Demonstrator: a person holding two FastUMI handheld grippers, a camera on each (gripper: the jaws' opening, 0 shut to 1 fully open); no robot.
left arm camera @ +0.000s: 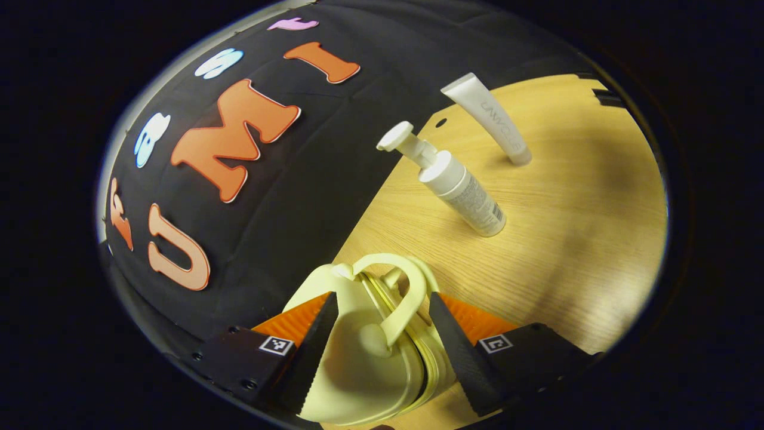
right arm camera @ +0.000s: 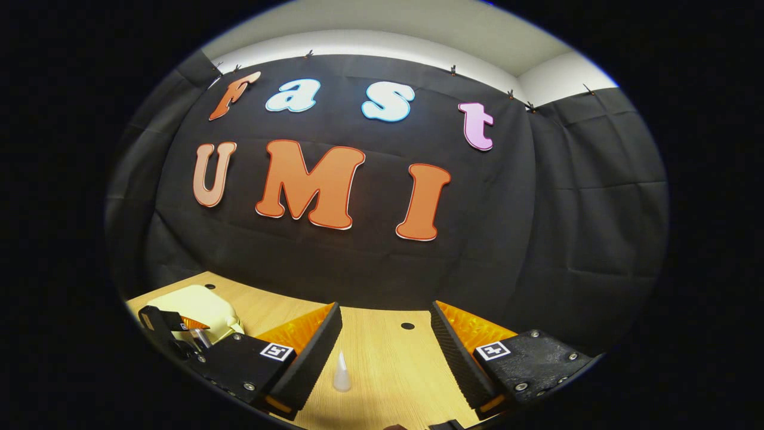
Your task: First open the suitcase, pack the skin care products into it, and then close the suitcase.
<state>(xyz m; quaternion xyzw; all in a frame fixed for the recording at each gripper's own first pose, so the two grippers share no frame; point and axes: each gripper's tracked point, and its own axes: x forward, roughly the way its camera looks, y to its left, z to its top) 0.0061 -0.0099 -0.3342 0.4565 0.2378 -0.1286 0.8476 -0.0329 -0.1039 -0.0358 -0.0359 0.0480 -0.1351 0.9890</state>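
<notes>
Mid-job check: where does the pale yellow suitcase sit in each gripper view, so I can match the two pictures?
Left gripper view: the suitcase is at bottom centre, between the left gripper fingers, handle toward the camera.
Right gripper view: the suitcase is at the lower left edge, on the table, with the other gripper against it.
Shared landmark: the wooden table, also in the right gripper view, meeting the black cloth wall.

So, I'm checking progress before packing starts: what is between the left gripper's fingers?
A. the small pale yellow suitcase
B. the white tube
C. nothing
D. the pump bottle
A: in the left gripper view the left gripper has its fingers on either side of the pale yellow suitcase.
</notes>
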